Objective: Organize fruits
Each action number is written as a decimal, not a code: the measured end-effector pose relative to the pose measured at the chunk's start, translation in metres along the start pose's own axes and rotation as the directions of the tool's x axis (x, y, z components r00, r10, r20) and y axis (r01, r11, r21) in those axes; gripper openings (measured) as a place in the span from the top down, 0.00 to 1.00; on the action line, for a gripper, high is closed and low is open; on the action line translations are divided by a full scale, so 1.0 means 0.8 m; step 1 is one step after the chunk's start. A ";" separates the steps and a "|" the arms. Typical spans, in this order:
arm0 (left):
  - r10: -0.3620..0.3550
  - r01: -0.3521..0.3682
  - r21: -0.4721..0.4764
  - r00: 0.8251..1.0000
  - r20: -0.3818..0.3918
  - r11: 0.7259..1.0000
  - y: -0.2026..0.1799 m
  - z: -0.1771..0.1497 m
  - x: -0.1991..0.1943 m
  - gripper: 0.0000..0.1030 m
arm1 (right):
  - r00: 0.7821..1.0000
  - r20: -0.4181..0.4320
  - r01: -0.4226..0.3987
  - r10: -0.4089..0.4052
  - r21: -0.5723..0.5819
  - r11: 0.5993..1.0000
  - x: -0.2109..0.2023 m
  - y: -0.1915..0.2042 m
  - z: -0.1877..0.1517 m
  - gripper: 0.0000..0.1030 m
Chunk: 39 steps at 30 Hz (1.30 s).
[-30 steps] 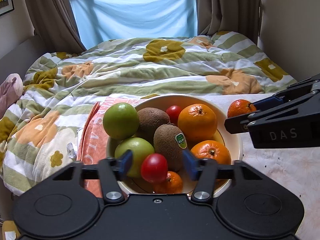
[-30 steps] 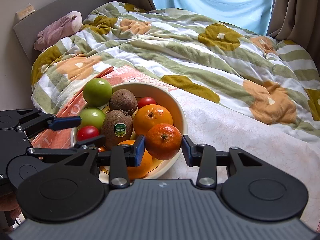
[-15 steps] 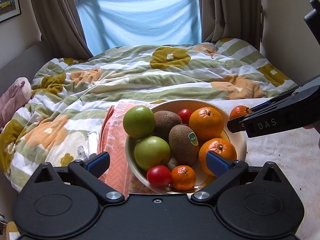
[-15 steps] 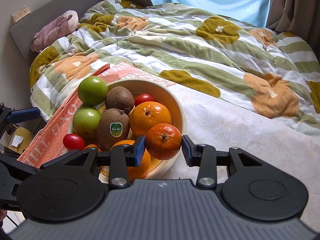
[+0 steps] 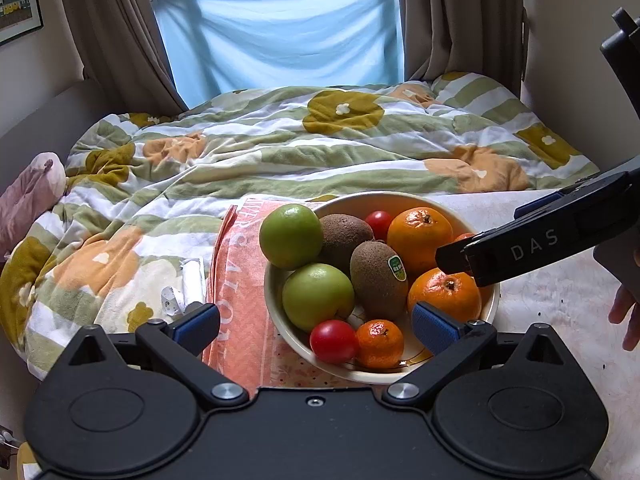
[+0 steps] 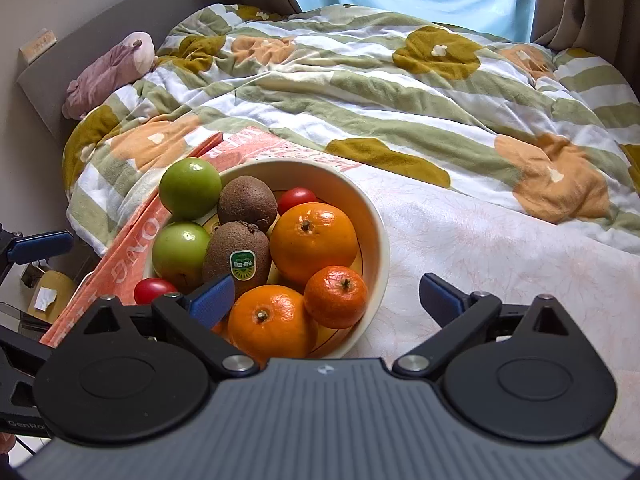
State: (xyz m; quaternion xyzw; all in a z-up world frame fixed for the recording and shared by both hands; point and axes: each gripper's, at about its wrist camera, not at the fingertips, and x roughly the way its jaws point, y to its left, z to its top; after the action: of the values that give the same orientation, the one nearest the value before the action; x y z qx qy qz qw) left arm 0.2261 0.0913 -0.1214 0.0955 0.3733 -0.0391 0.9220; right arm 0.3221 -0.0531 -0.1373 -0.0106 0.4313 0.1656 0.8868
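Note:
A cream bowl (image 6: 379, 248) holds green apples (image 6: 190, 188), kiwis (image 6: 236, 256), oranges (image 6: 312, 238) and red tomatoes (image 6: 296, 198). My right gripper (image 6: 326, 298) hangs over the bowl's near right rim and its jaws are opening. A small mandarin (image 6: 336, 296) lies in the bowl between them, and the blue pads stand well off it. My left gripper (image 5: 316, 324) is open wide over the bowl's (image 5: 380, 196) near edge, above a red tomato (image 5: 334, 340) and a small mandarin (image 5: 380, 342) and touching neither. The right gripper's arm (image 5: 520, 248) hides part of another mandarin.
The bowl sits on an orange printed cloth (image 5: 240, 280) over a pale flowered sheet (image 6: 480, 240). A rumpled green and yellow quilt (image 5: 320, 152) covers the bed behind. A pink plush (image 6: 112, 68) lies far left. A person's fingers (image 5: 628, 312) show at the right edge.
The right gripper's jaws have sprung apart from the small mandarin, which now rests in the bowl. The left gripper let the red tomato into the bowl, widened and drew back a little.

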 end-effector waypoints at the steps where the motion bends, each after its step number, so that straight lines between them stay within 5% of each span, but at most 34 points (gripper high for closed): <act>1: -0.003 0.003 0.000 1.000 0.001 1.000 0.000 0.000 -0.001 0.00 | 1.000 0.004 0.004 -0.004 0.005 1.000 -0.002 0.000 -0.001 0.00; 10: -0.030 0.030 -0.002 0.999 0.032 1.000 -0.005 0.009 -0.029 0.00 | 0.995 0.087 0.049 -0.052 0.035 0.998 -0.057 0.001 -0.002 0.00; 19: -0.029 0.030 -0.007 0.987 0.155 1.000 -0.027 0.033 -0.129 0.00 | 0.979 0.165 0.112 -0.123 0.070 0.991 -0.192 -0.006 -0.016 0.00; 29: -0.016 0.023 -0.026 0.971 0.240 0.999 -0.065 0.036 -0.245 0.00 | 0.928 0.232 0.256 -0.293 0.176 0.950 -0.354 -0.025 -0.092 0.00; 39: -0.035 0.048 -0.056 0.977 0.210 0.997 -0.098 0.006 -0.300 0.00 | 0.908 0.196 0.324 -0.371 0.235 0.916 -0.426 -0.029 -0.178 0.00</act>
State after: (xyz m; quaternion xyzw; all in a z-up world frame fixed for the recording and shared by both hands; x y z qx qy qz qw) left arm 0.0457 0.0135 0.0372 0.0550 0.2774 -0.0565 0.9575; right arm 0.0252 -0.1953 0.0326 0.0200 0.3281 -0.0391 0.9436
